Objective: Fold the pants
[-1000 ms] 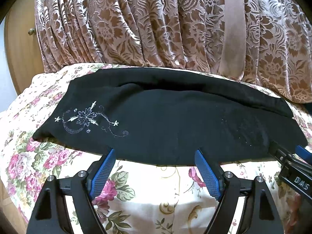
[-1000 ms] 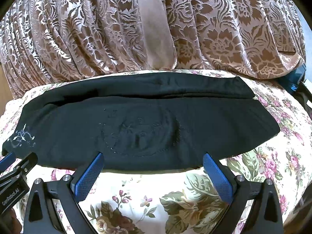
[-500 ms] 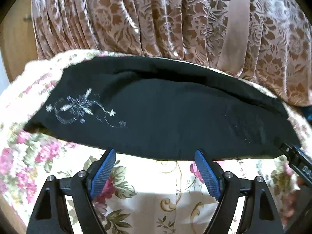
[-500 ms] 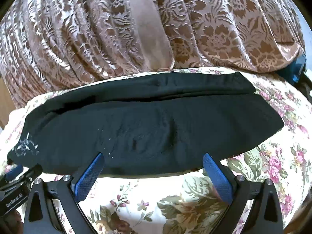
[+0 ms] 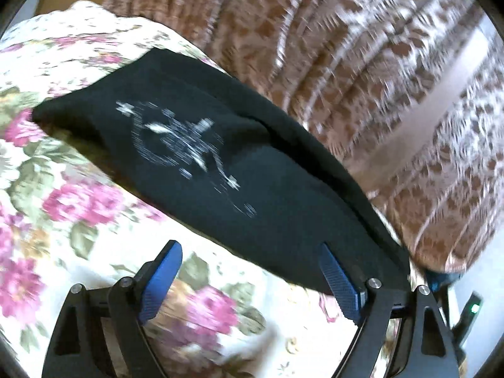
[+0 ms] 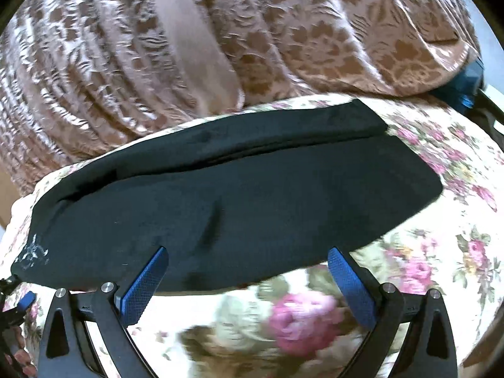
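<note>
Both views are bright and evenly lit, with soft daylight showing as a pale patch at the right edge. Motion blur smears the left wrist view: the white embroidery (image 5: 186, 151) on the black pants (image 5: 277, 208) streaks, and the brown patterned curtain (image 5: 393, 72) dissolves into diagonal smudges. In the right wrist view the pants (image 6: 252, 208) are fairly sharp, while the floral bedspread (image 6: 302, 321) nearest the lens is blurred. The curtain (image 6: 315, 31) shows satin glare. Fisheye bending curves every edge, and 4 black corners vignette each frame.
</note>
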The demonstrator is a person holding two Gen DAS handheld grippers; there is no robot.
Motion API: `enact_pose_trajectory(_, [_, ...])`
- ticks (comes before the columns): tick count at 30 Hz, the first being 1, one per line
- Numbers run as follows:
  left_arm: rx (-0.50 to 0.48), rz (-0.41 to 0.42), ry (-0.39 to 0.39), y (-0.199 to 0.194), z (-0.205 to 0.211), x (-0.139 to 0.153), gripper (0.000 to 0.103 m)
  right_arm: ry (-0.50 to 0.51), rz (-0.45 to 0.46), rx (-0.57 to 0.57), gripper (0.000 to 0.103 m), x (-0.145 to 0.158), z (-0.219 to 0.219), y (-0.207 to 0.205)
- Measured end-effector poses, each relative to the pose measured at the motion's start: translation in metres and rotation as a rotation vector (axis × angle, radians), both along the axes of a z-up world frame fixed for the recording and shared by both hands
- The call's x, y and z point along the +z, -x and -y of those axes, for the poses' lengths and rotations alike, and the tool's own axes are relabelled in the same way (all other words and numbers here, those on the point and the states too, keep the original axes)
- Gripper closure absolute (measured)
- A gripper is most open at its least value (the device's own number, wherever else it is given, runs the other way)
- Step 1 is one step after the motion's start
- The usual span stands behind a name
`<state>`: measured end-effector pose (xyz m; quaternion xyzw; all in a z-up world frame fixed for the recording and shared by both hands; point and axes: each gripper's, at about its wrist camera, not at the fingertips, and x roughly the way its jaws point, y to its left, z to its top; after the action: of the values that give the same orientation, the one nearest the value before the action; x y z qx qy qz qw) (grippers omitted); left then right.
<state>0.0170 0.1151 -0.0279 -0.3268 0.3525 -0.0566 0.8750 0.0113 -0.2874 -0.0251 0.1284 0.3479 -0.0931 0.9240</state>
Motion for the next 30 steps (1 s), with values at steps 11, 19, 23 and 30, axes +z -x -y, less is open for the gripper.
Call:
enact_pose_trajectory(11, [0.093,0.050,-0.058,-0.006,-0.048,-0.019,0.015,-0.547,-0.023,-0.155,0.026,-0.043,0.103,0.013])
enact_pose_trajectory(19, [0.117,0.066,0.006,-0.015,-0.068,-0.026,0.015,-0.697,0.039,-0.244,0.072,-0.064,0.142,0.014])
enact_pose_trajectory(23, [0.124,0.057,0.026,-0.022,-0.074,-0.028,0.015,-0.779,0.067,-0.266,0.073,-0.071,0.154,0.003])
enact_pose_trajectory(30, [0.181,0.073,0.084,-0.033,-0.093,-0.035,0.015,-0.804,0.094,-0.232,0.073,-0.076,0.158,-0.020])
